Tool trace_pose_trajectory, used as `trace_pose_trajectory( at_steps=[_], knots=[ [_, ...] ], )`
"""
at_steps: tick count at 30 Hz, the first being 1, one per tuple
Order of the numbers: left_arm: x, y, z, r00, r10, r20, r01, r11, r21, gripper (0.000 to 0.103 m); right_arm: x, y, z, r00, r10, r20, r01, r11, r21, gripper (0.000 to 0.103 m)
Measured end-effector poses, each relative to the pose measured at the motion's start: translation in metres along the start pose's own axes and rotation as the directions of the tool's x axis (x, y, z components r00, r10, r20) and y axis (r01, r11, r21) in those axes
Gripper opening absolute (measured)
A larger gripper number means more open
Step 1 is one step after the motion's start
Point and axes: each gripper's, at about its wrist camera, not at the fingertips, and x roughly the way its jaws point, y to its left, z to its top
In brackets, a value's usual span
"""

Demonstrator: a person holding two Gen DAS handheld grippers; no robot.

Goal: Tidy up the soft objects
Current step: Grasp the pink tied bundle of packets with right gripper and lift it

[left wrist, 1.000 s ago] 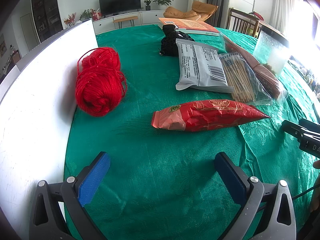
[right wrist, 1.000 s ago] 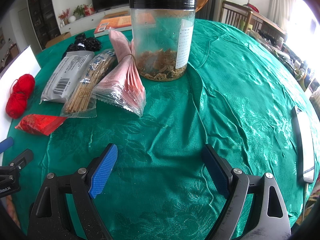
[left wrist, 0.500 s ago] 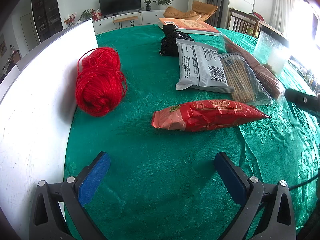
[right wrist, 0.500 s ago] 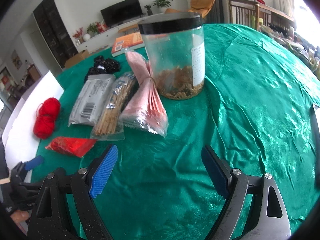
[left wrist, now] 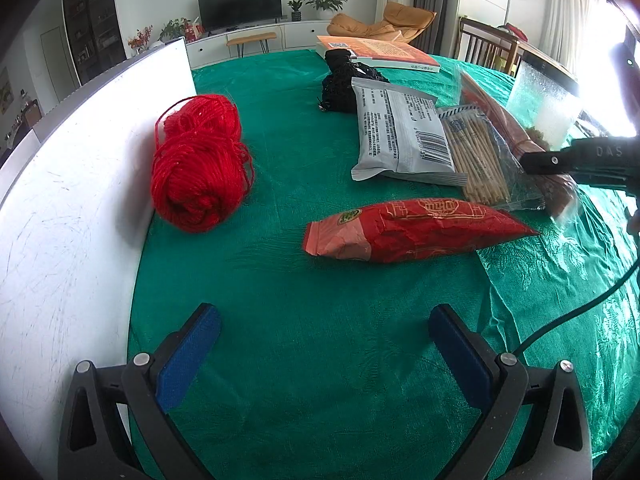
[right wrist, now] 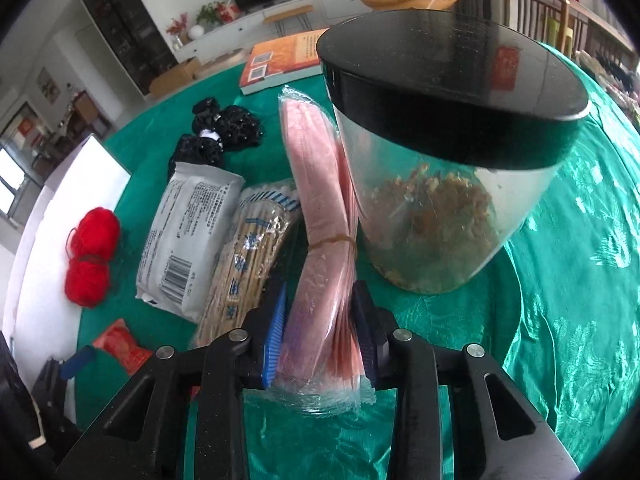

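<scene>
Nearest in the right wrist view, the right gripper [right wrist: 320, 340] has just been closing, and its pads now pinch the near end of the pink packet bundle [right wrist: 326, 216], a rubber-banded stack in clear wrap that lies on the green tablecloth [right wrist: 560, 320]. The bundle runs away from the jaws, touching the clear jar with a black lid [right wrist: 444, 184] on one side and the bag of wooden sticks [right wrist: 248, 256] on the other. The left gripper [left wrist: 320, 356] hangs with its jaws spread wide over bare cloth, holding nothing. Just ahead of it lies the red snack packet [left wrist: 412, 230], then the red yarn ball [left wrist: 200, 168] against the white board [left wrist: 72, 208]. Farther off sit the grey foil pouch [left wrist: 400, 136], a black mesh bundle [left wrist: 340, 84] and an orange book [left wrist: 380, 52].

The step in hand looks like the pick of the pink bundle. The next move probably calls for a straight lift clear of the jar and the stick bag, since the slack wrap could slip or drag its neighbours.
</scene>
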Motion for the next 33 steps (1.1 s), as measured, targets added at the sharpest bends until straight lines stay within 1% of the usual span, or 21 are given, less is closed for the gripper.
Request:
trace_pose_trajectory(
  at_steps=[4,8,11,13,15,18,21,23,24,25,26,27,28,30,33],
  knots=[
    [0.000,0.000,0.000,1.000,0.000,0.000,0.000,1.000,0.000,0.103,-0.019,0.003,-0.031,0.999,0.016,-0.035,-0.017,1.000,-0.021,0.032],
    [0.000,0.000,0.000,1.000,0.000,0.000,0.000,1.000,0.000,0.103,-0.042,0.009,-0.069,0.997,0.007,-0.072,-0.014,0.996,-0.087,0.032],
    [0.000,0.000,0.000,1.000,0.000,0.000,0.000,1.000,0.000,0.103,-0.060,0.004,-0.095,0.996,-0.030,-0.088,0.020,0.993,-0.117,0.032],
    [0.000,0.000,0.000,1.000,0.000,0.000,0.000,1.000,-0.001,0.103,-0.072,-0.004,-0.107,0.993,-0.086,-0.086,0.077,0.991,-0.110,0.032],
    [0.000,0.000,0.000,1.000,0.001,0.000,-0.001,1.000,-0.001,0.103,-0.082,-0.016,-0.118,0.984,-0.160,-0.076,0.155,0.985,-0.069,0.032],
    [0.000,0.000,0.000,1.000,0.001,0.000,-0.001,1.000,-0.001,0.103,-0.093,-0.037,-0.130,0.966,-0.256,-0.036,0.257,0.964,0.060,0.032],
    [0.000,0.000,0.000,1.000,0.001,0.000,-0.001,1.000,-0.001,0.103,-0.086,-0.056,-0.117,0.950,-0.312,-0.012,0.310,0.936,0.165,0.032],
    [0.000,0.000,0.000,1.000,0.001,0.001,-0.001,1.000,-0.001,0.103,-0.076,-0.064,-0.100,0.940,-0.340,0.019,0.329,0.922,0.206,0.037],
    [0.000,0.000,0.000,1.000,0.001,0.001,0.000,1.000,-0.001,0.103,-0.069,-0.067,-0.093,0.940,-0.340,0.038,0.323,0.919,0.227,0.044],
    [0.000,0.000,0.000,1.000,0.001,0.001,-0.001,1.000,-0.001,0.103,-0.062,-0.069,-0.087,0.941,-0.334,0.053,0.313,0.919,0.238,0.063],
    [0.000,0.000,0.000,1.000,0.000,0.001,0.000,1.000,-0.001,0.103,-0.056,-0.068,-0.084,0.941,-0.330,0.068,0.307,0.922,0.236,0.070],
    [0.000,0.000,0.000,1.000,0.001,0.001,-0.001,1.000,-0.001,0.103,-0.052,-0.065,-0.083,0.935,-0.343,0.087,0.317,0.923,0.219,0.077],
    [0.000,0.000,0.000,1.000,0.001,0.001,-0.001,1.000,-0.001,0.103,-0.049,-0.061,-0.082,0.928,-0.363,0.082,0.342,0.919,0.197,0.078],
    [0.000,0.000,0.000,1.000,0.001,0.001,-0.001,1.000,-0.001,0.103,-0.044,-0.055,-0.080,0.921,-0.383,0.074,0.367,0.915,0.165,0.079],
    [0.000,0.000,0.000,1.000,0.001,0.001,-0.001,1.000,-0.001,0.103,-0.045,-0.057,-0.081,0.924,-0.374,0.080,0.356,0.917,0.177,0.081]
  ],
)
